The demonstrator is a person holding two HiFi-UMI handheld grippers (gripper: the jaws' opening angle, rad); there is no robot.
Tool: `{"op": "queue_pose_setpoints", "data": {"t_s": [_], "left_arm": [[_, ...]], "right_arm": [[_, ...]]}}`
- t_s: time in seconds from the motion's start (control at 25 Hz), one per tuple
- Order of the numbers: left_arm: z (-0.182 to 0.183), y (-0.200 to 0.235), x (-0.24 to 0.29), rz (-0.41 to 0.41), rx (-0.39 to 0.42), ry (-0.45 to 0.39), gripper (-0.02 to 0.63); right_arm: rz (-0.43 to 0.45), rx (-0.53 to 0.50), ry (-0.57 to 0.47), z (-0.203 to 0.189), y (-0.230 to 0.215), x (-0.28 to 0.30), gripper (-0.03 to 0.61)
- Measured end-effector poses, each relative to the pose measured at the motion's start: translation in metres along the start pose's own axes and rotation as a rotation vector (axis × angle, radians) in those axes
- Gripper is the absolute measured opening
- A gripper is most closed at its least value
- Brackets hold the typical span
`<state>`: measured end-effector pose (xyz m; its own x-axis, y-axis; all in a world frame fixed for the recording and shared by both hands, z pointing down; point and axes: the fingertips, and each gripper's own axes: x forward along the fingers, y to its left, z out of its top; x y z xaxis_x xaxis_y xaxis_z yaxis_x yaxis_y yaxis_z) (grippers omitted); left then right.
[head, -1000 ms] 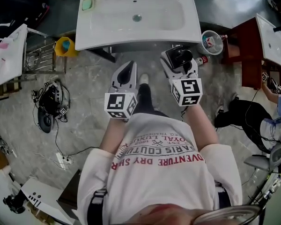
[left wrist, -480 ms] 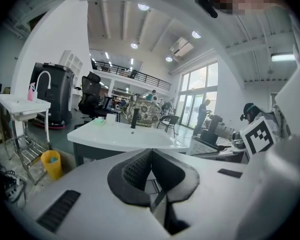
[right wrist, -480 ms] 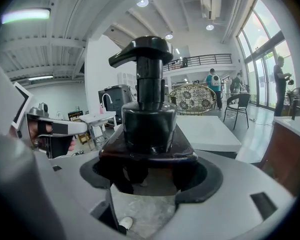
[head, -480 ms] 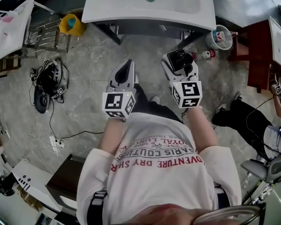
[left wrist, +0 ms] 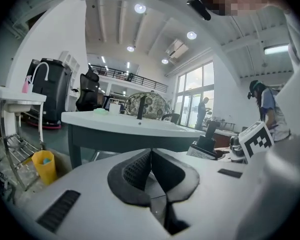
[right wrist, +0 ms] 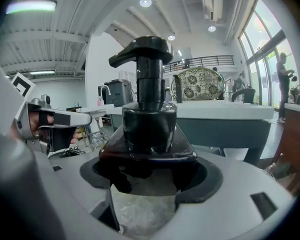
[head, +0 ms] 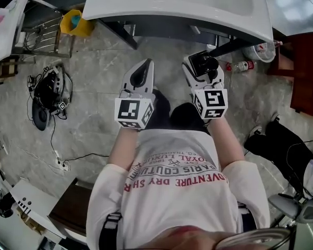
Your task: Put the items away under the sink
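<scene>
Grey marbled floor tiles fill most of the head view, with a white sink on a dark frame across the far edge. To its left stand a yellow bin and a wire rack. Nearer on that side a tangle of black cables lies on the floor. On the far right a plastic bottle lies on its side beside a reddish-brown cabinet.

The person wears a white shirt with red print and holds both grippers out side by side, just short of the sink's near edge.

The left gripper has its jaws pressed together with nothing between them (its own view shows the dark pads meeting in a seam). Past them in that view are the sink top and the yellow bin low on the left.

The right gripper is clamped on a black pump bottle. In the right gripper view the pump bottle sits upright between the jaws, its dark base wedged against both pads and its spout pointing left. The bottle is held above the floor just in front of the sink's right half, not beneath it. The sink's edge shows behind it.
</scene>
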<state>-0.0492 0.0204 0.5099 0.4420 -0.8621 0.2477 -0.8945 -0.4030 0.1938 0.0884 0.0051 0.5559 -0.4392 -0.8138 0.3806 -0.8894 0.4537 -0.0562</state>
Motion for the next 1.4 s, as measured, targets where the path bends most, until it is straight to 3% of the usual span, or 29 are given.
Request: {"op": "queue_pose_setpoints", "data": {"t_s": [0.36, 0.56, 0.84, 1.4], "left_arm": [[-0.131, 0.067, 0.073, -0.012, 0.057, -0.048, 0.023], [-0.177, 0.086, 0.1, -0.032, 0.084, -0.085, 0.023], [-0.187, 0.108, 0.118, -0.04, 0.08, -0.127, 0.023], [-0.186, 0.167, 0.131, -0.037, 0.059, -0.095, 0.023]], "right_arm": [[0.004, -0.053, -0.052, -0.118, -0.01, 0.106, 0.367], [-0.016, -0.065, -0.07, -0.162, -0.02, 0.145, 0.367], [-0.015, -0.027, -0.024, -0.184, -0.022, 0.188, 0.367], [-0.065, -0.031, -0.005, -0.149, -0.034, 0.29, 0.367]]}}
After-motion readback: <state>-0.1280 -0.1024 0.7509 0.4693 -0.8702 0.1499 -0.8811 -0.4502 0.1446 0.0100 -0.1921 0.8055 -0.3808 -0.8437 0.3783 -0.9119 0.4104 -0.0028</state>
